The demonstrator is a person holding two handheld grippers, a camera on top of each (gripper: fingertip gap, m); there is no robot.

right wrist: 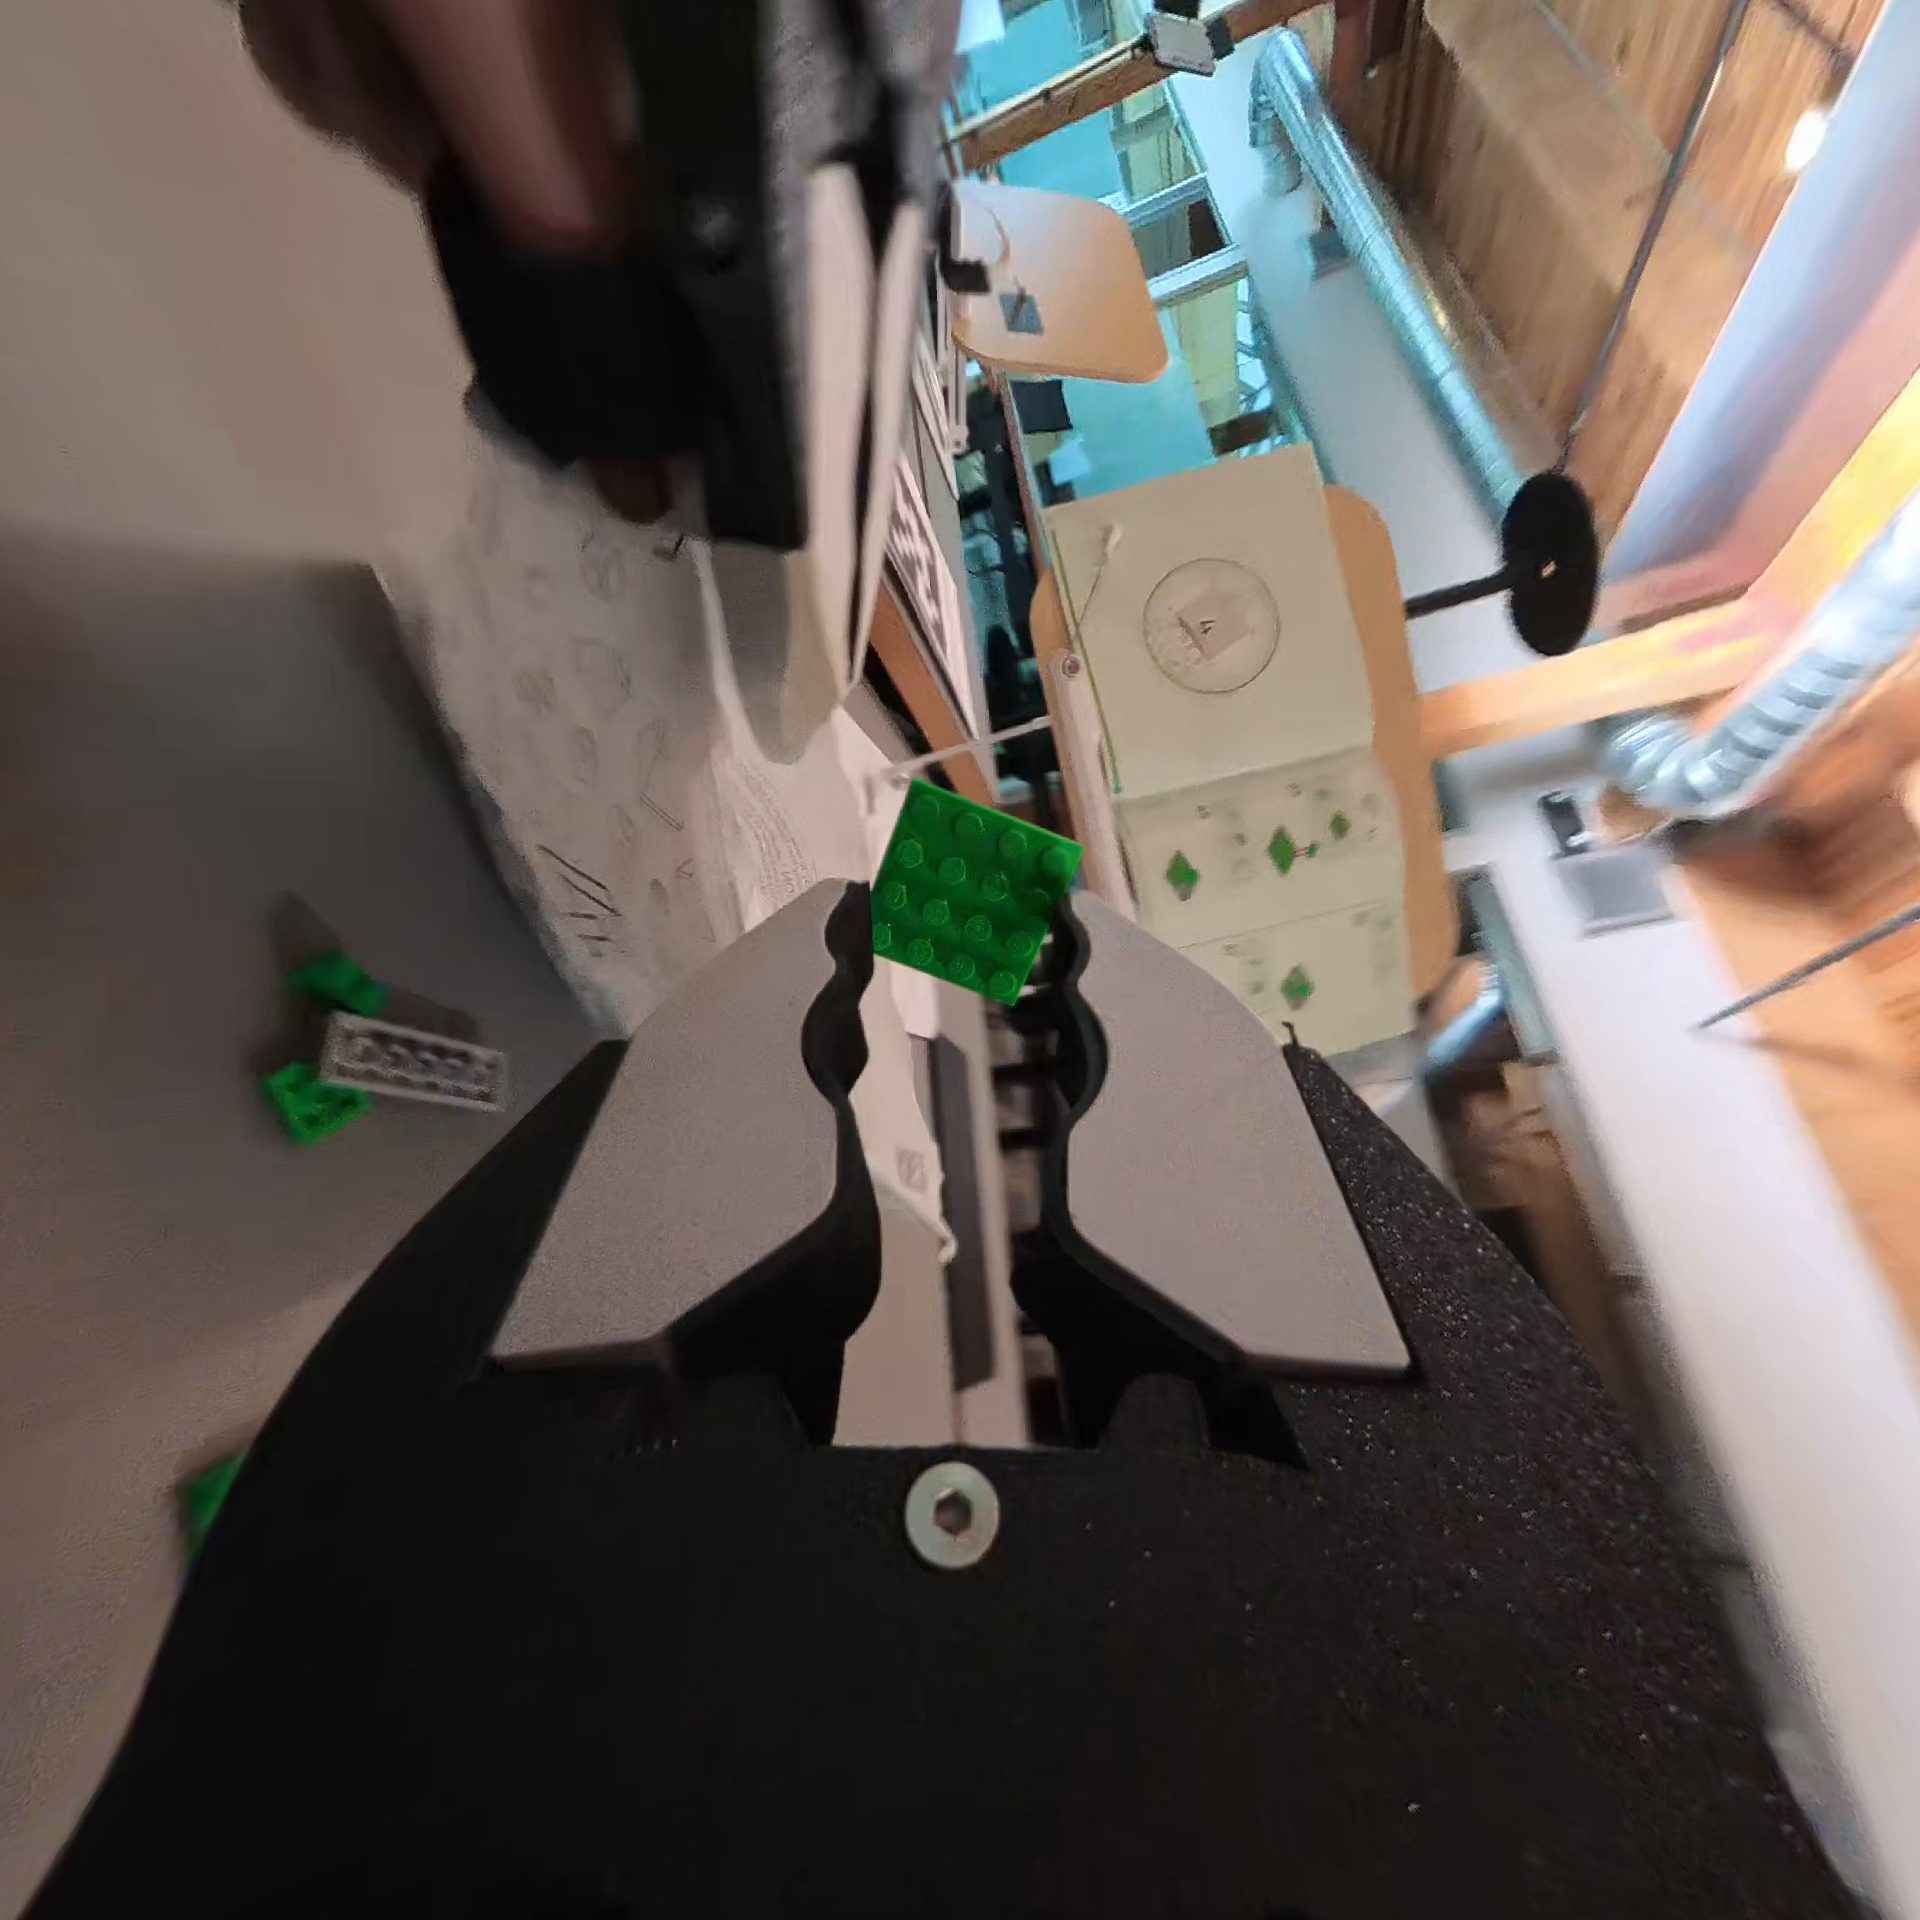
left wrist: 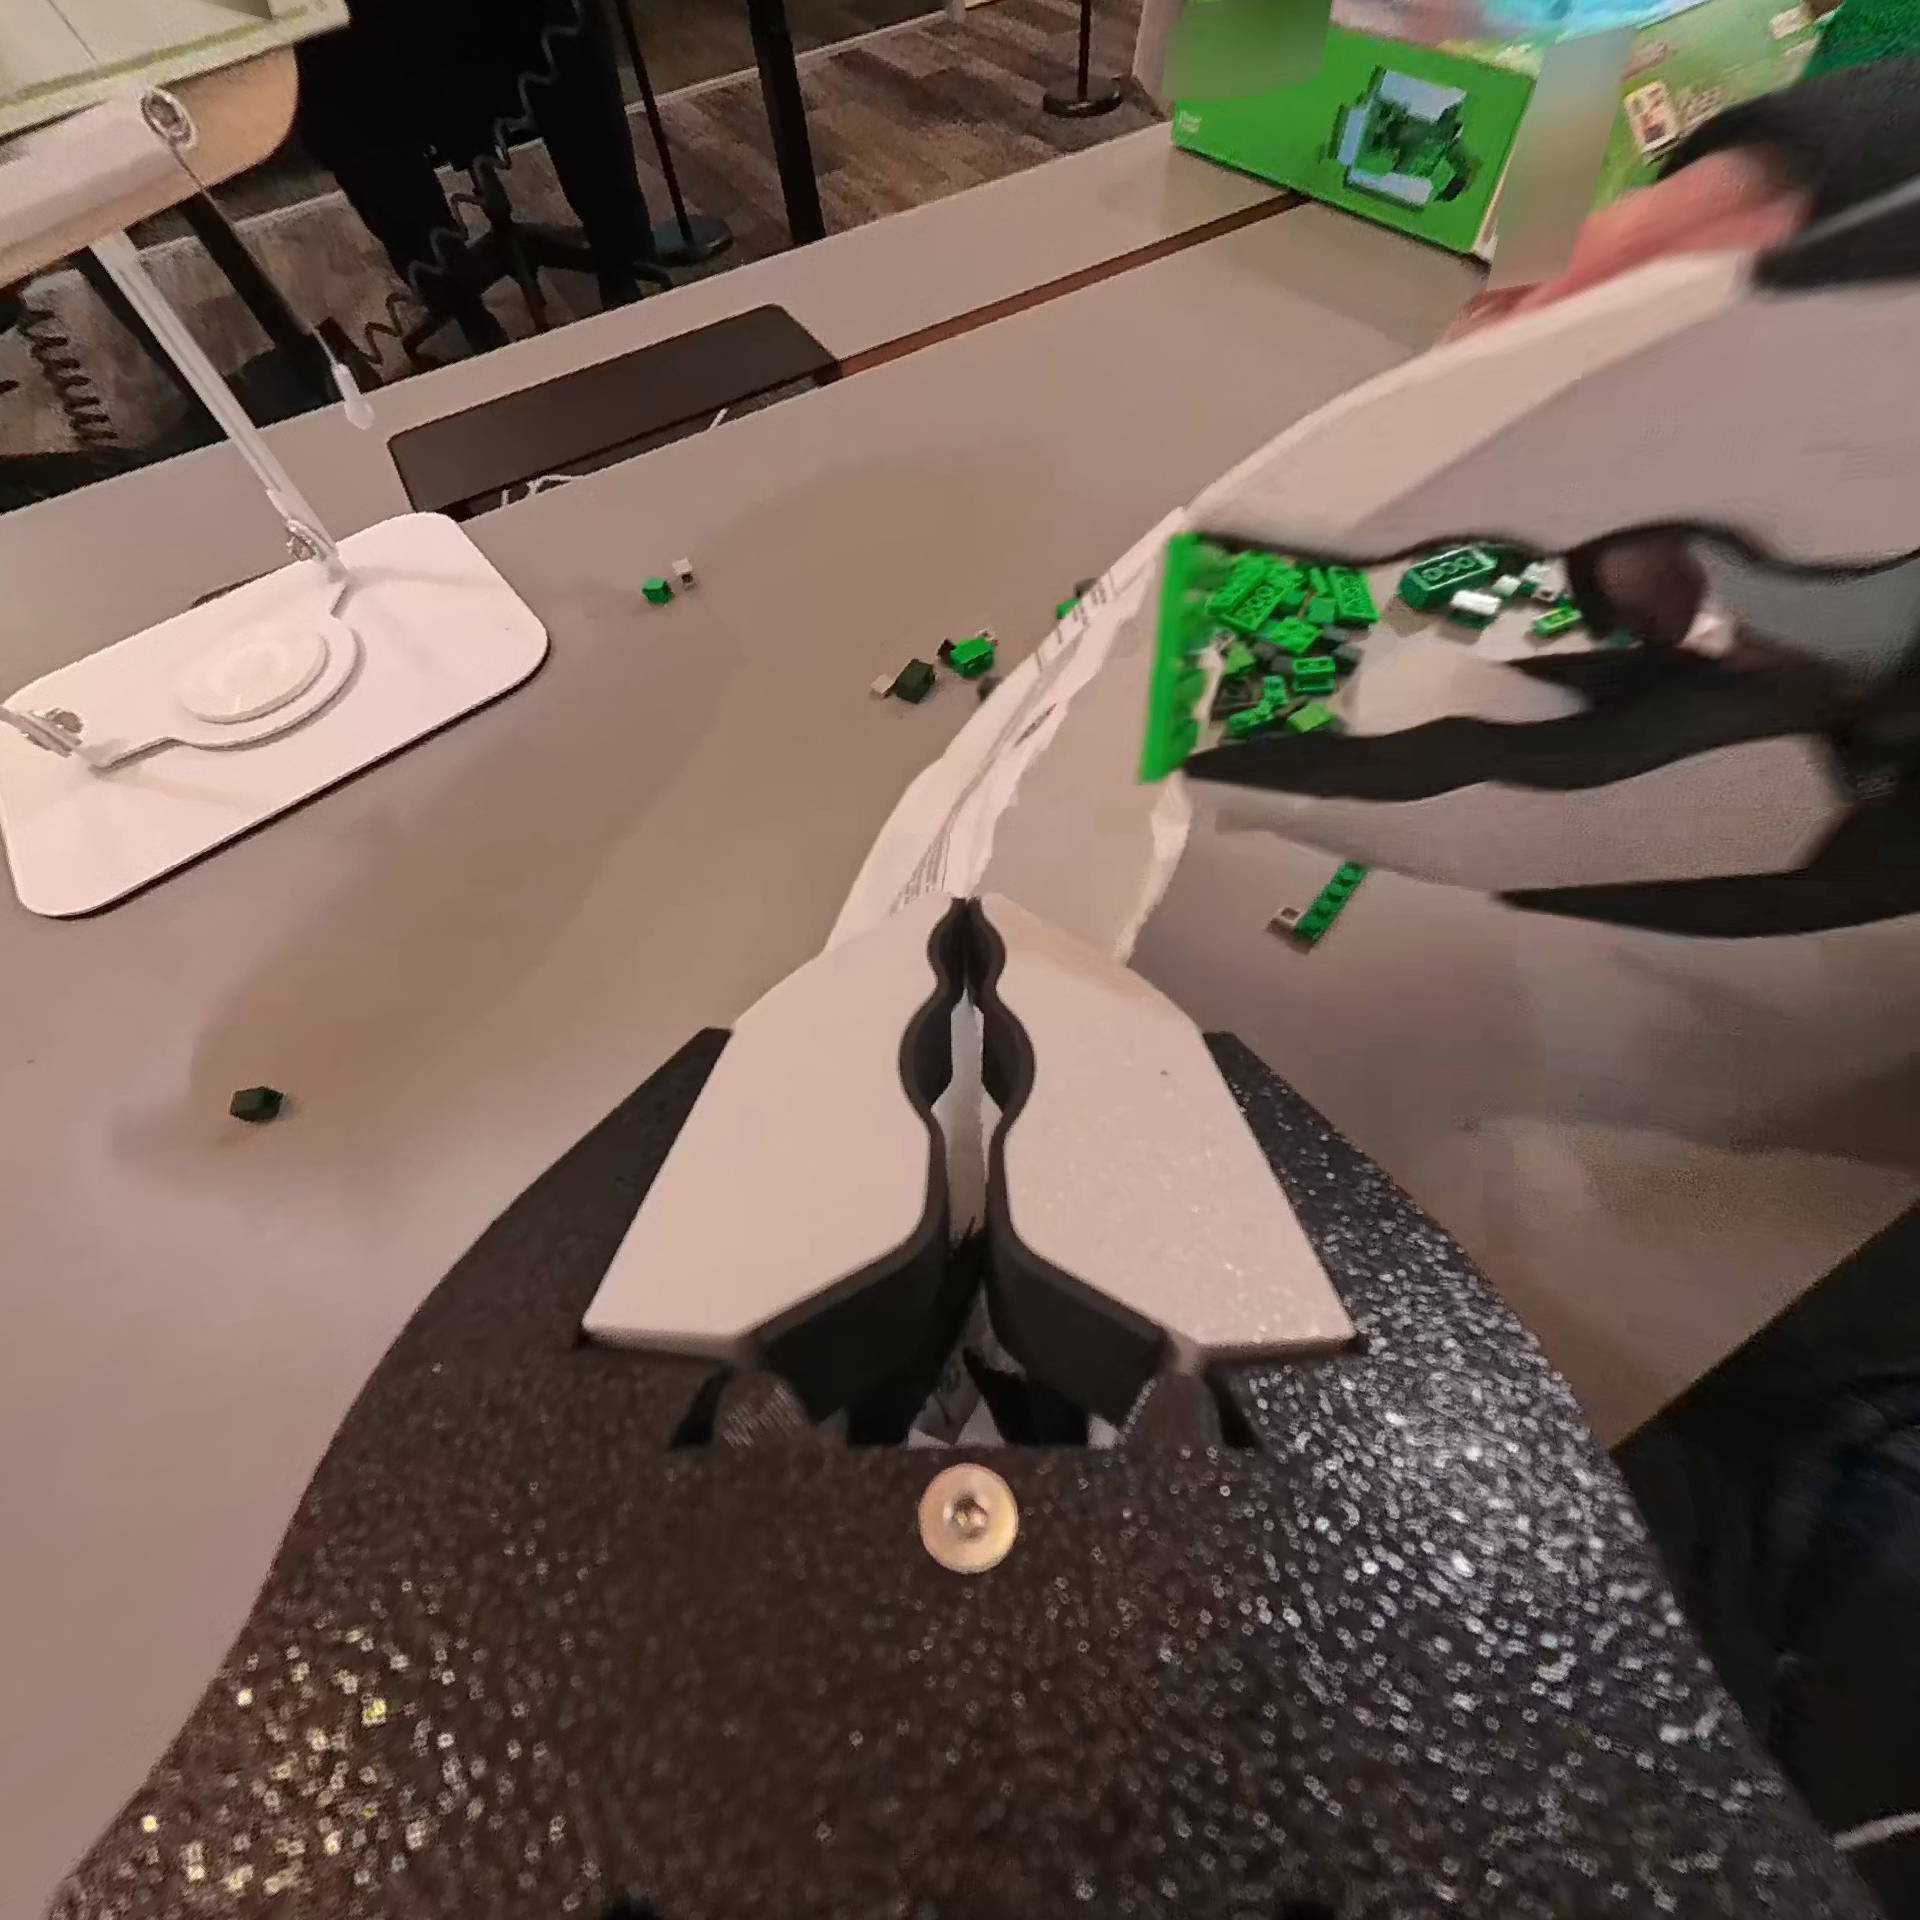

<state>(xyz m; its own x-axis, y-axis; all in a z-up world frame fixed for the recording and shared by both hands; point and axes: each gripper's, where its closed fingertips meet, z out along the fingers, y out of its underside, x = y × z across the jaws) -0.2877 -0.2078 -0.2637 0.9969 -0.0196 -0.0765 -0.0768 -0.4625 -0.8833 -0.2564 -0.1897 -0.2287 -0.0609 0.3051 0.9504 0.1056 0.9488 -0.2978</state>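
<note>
My left gripper [left wrist: 966,914] is shut on a corner of a white paper bag [left wrist: 1039,727], which stretches up and to the right above the grey table [left wrist: 520,935]. My right gripper [right wrist: 961,914] is shut on a square green studded plate [right wrist: 966,894] held by its edges. In the left wrist view this plate [left wrist: 1169,665] shows edge-on at the bag's open side, between the right gripper's dark fingers [left wrist: 1455,758]. A pile of green and grey bricks [left wrist: 1278,644] lies just behind it. The bag [right wrist: 623,727] fills the left of the right wrist view.
Loose green bricks [left wrist: 966,655] and a dark green one [left wrist: 257,1103] lie scattered on the table. A white stand base [left wrist: 260,675] sits at the left, a black pad [left wrist: 613,405] behind it, a green box [left wrist: 1382,135] at the far right. More bricks [right wrist: 353,1049] lie left of my right gripper. Tip to tip, the grippers are about 6 cm apart.
</note>
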